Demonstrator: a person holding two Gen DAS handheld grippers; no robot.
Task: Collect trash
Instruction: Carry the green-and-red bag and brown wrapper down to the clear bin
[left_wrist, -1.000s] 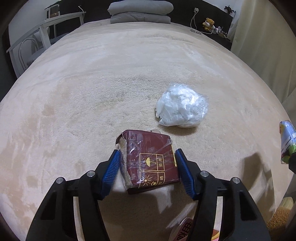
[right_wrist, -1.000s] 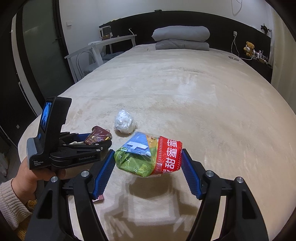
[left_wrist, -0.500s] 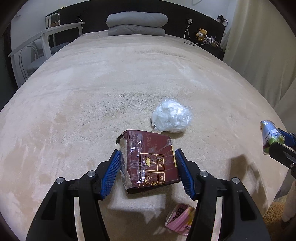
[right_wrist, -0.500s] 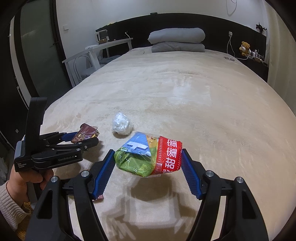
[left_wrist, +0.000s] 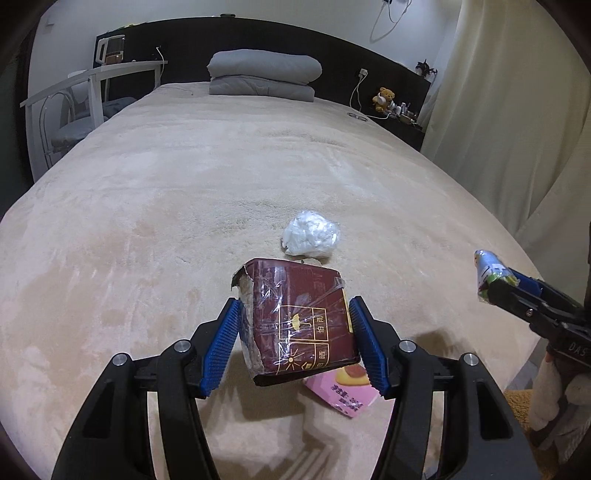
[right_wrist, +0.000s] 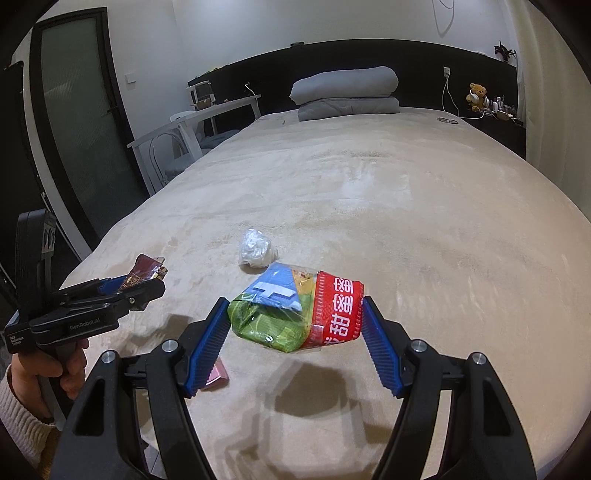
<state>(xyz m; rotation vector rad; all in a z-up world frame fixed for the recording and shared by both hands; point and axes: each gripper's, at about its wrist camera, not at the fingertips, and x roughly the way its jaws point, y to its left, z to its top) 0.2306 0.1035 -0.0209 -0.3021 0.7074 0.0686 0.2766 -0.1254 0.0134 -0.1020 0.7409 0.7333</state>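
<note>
My left gripper is shut on a dark red torn packet and holds it above the beige bed cover; it also shows in the right wrist view. My right gripper is shut on a green, blue and red snack bag, held above the bed; it shows at the right edge of the left wrist view. A crumpled white plastic wad lies on the bed beyond both grippers. A pink wrapper lies on the bed under the left gripper.
The beige bed fills both views. Folded grey bedding lies at the headboard. A white chair and desk stand left of the bed. A curtain hangs at the right, with a teddy bear on the shelf.
Both grippers have risen and drawn back from the bed with their items still held. The white wad looks farther away, and more of the pink wrapper shows below the left gripper.
</note>
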